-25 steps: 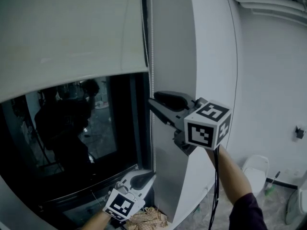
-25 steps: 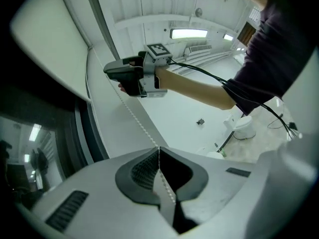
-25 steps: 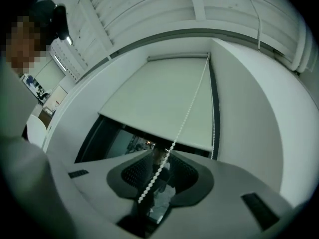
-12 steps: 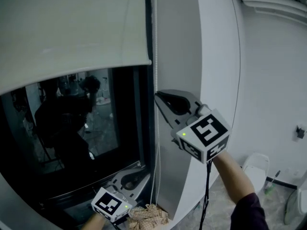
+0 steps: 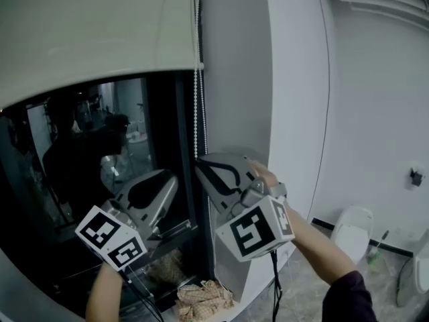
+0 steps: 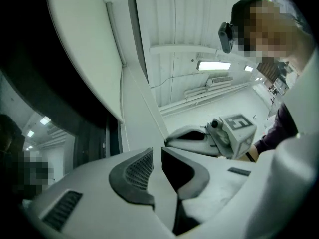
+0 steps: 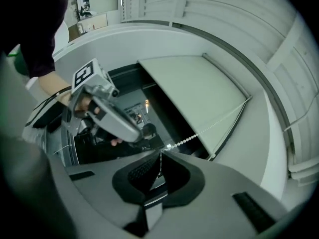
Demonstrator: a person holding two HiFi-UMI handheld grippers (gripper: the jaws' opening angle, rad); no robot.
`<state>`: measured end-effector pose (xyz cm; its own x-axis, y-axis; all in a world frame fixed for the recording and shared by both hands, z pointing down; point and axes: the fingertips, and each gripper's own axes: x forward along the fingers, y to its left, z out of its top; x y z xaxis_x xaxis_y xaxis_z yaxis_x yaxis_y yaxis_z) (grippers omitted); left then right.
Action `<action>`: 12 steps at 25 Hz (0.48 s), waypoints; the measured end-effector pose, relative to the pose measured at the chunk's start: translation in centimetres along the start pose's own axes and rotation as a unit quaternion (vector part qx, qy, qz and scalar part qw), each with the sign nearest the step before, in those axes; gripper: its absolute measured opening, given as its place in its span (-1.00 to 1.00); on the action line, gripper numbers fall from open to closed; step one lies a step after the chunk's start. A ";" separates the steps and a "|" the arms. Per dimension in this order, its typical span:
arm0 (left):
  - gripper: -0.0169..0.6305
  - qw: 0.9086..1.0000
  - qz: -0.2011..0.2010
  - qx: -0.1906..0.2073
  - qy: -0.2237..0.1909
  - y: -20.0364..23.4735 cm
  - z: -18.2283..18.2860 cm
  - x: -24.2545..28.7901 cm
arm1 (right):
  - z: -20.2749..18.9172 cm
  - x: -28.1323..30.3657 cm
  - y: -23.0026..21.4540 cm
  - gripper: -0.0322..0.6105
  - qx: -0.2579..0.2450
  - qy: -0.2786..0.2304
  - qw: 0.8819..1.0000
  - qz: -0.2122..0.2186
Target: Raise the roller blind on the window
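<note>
The pale roller blind (image 5: pixel 94 32) covers the top of the dark window (image 5: pixel 87 153). Its bead chain (image 5: pixel 196 113) hangs down the blind's right edge. My right gripper (image 5: pixel 198 161) is shut on that chain below the blind's corner. In the right gripper view the chain (image 7: pixel 209 127) runs taut from the jaws of my right gripper (image 7: pixel 160 156) up to the blind (image 7: pixel 199 93). My left gripper (image 5: pixel 173 178) is just left of the right one, pointing up. In its own view the left gripper (image 6: pixel 157 151) is shut, with nothing seen between the pads.
A white curved wall (image 5: pixel 295 79) stands right of the window. Crumpled brownish material (image 5: pixel 201 297) lies on the sill below the grippers. A white fixture (image 5: pixel 352 230) sits on the floor at the lower right. A person's reflection shows in the glass.
My right gripper has shut on the bead chain and come down with it. My left gripper has risen from the sill to beside the right one. The blind's bottom edge sits higher.
</note>
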<state>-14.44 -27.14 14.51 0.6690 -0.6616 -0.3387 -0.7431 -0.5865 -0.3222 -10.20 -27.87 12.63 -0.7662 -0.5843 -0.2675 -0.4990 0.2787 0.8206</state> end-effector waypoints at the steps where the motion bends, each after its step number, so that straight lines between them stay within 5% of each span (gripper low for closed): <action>1: -0.89 1.000 -0.009 -0.004 -0.004 0.0 0.9 0.6 | -0.2 -0.2 0.5 -0.85 -0.004 0.003 1.000 0.004; 12: -0.65 0.991 -0.089 -0.098 -0.003 0.1 5.3 6.6 | -2.7 -2.6 5.6 -0.85 -0.086 0.038 0.995 0.046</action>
<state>-10.06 -29.11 7.58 0.7894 -0.5376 -0.2966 -0.6015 -0.7738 -0.1985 -9.88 -26.83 19.32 -0.7695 -0.6202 -0.1528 -0.3462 0.2039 0.9157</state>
